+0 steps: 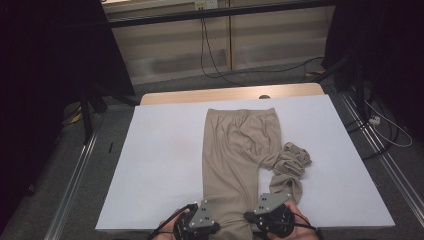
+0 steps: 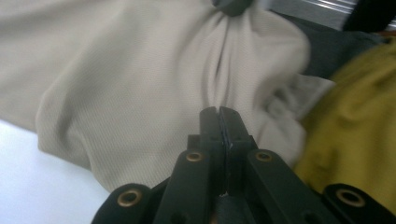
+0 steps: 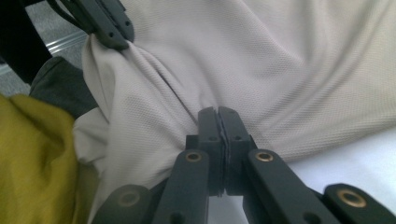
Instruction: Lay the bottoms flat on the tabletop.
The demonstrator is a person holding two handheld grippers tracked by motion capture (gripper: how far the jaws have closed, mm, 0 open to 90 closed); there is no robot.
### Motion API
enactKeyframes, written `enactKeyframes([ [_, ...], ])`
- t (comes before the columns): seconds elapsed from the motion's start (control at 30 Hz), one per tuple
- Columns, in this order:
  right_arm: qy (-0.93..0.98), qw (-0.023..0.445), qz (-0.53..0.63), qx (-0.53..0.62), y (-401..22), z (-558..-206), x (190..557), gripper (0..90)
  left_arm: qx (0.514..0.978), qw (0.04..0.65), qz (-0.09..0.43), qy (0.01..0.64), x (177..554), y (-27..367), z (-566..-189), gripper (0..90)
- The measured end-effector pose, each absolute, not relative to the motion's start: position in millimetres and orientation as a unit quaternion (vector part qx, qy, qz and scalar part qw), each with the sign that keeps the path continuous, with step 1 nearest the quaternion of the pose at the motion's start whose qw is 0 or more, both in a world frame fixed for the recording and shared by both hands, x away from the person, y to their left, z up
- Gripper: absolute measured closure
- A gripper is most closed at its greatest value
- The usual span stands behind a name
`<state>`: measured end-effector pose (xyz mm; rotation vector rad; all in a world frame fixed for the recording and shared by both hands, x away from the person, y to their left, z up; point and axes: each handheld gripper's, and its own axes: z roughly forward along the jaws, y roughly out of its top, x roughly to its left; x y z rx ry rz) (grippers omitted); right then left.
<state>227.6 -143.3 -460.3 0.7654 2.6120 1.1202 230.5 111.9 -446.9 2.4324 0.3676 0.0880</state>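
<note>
Hand-held grippers (image 1: 235, 222) pinch trousers' (image 1: 235, 150) hem.

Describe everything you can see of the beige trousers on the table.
The trousers are beige, of a fine knit-looking fabric, and lie on the white table with the waistband at the far end. One leg lies straight toward the person; the other is bunched in a crumpled heap at the right. Both tongs, left and right, are shut on the near hem.

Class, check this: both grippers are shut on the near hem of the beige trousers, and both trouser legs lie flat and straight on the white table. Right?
Not quite. The high view shows one leg of the trousers bunched up, not flat. Left gripper and right gripper do pinch the hem on the table.
</note>
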Motion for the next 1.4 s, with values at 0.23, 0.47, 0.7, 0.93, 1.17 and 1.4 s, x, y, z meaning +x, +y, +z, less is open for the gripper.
enactKeyframes([
  [0.23, 0.885, 0.079, 0.386, 0.246, -140.1, -461.3, 209.2, 89.7, 0.931, 0.336, 0.009, 0.140, 222.4, 118.1, -446.1, 89.6],
  [0.47, 0.870, 0.071, 0.409, 0.268, -149.6, -458.4, 220.5, 60.3, 0.898, 0.390, 0.041, 0.198, 242.5, 128.7, -440.7, 61.4],
  [0.7, 0.850, 0.117, 0.418, 0.298, -160.1, -451.8, 237.9, 46.9, 0.882, 0.393, 0.089, 0.244, 266.3, 136.6, -445.7, 35.6],
  [0.93, 0.826, 0.165, 0.404, 0.358, -193.0, -448.2, 265.7, 38.4, 0.870, 0.400, 0.123, 0.261, 274.6, 136.6, -444.2, 21.8],
  [1.17, 0.812, 0.212, 0.365, 0.403, -229.7, -449.8, 279.5, 33.7, 0.861, 0.411, 0.143, 0.264, 284.0, 140.3, -442.8, 12.7],
  [1.4, 0.816, 0.221, 0.338, 0.413, -244.5, -460.8, 294.7, 28.7, 0.859, 0.420, 0.132, 0.260, 287.5, 138.0, -443.2, 13.4],
])
